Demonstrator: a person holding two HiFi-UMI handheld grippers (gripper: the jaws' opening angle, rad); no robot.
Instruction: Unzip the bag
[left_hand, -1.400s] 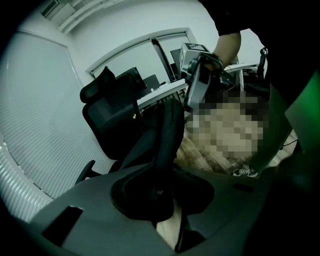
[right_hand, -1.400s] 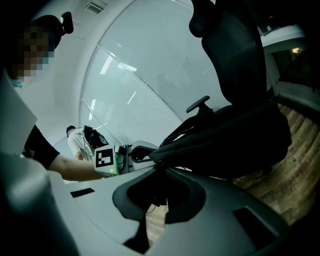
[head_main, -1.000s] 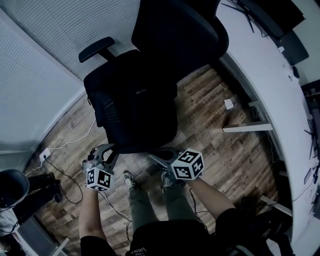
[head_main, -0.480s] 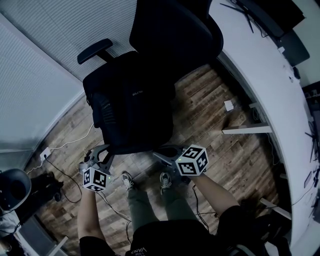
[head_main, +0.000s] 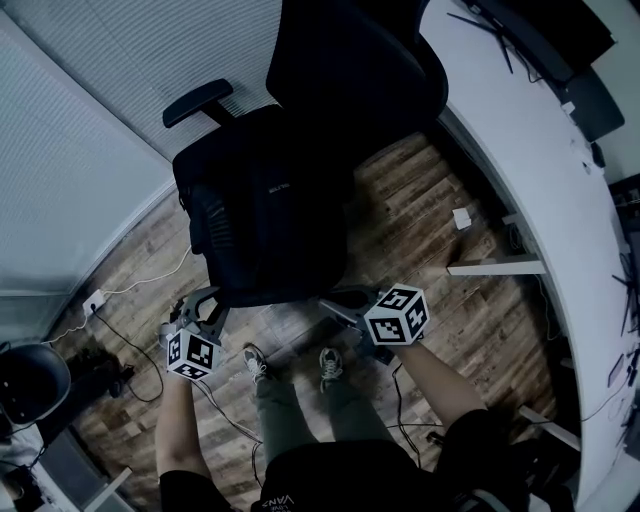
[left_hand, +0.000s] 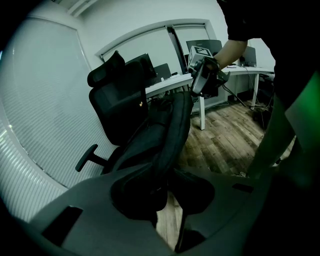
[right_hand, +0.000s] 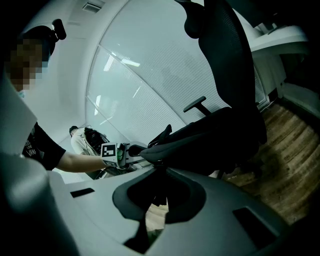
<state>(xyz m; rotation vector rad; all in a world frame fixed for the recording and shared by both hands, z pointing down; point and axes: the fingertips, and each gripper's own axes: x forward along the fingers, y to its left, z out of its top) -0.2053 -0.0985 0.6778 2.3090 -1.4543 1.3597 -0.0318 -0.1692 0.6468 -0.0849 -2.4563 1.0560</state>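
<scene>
Head view: bag (head_main: 272, 205) lies ahead, clamped by left hand-held gripper (head_main: 211, 301) and right hand-held gripper (head_main: 338, 300).

Chair (head_main: 370, 60) ahead; desk (head_main: 520, 130) right; floor (head_main: 420, 220) between open.

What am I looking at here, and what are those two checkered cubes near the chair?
No robot here: a person holds a two-jaw gripper in each hand, and the cubes are marker blocks on them. The top-down picture comes from a camera on the person's head; the other two look along each gripper's jaws. A black bag lies on the seat of an office chair. The left gripper pinches the bag's near edge; the right gripper is closed on that edge further along. Whether it has the zipper pull is too dark to tell.
</scene>
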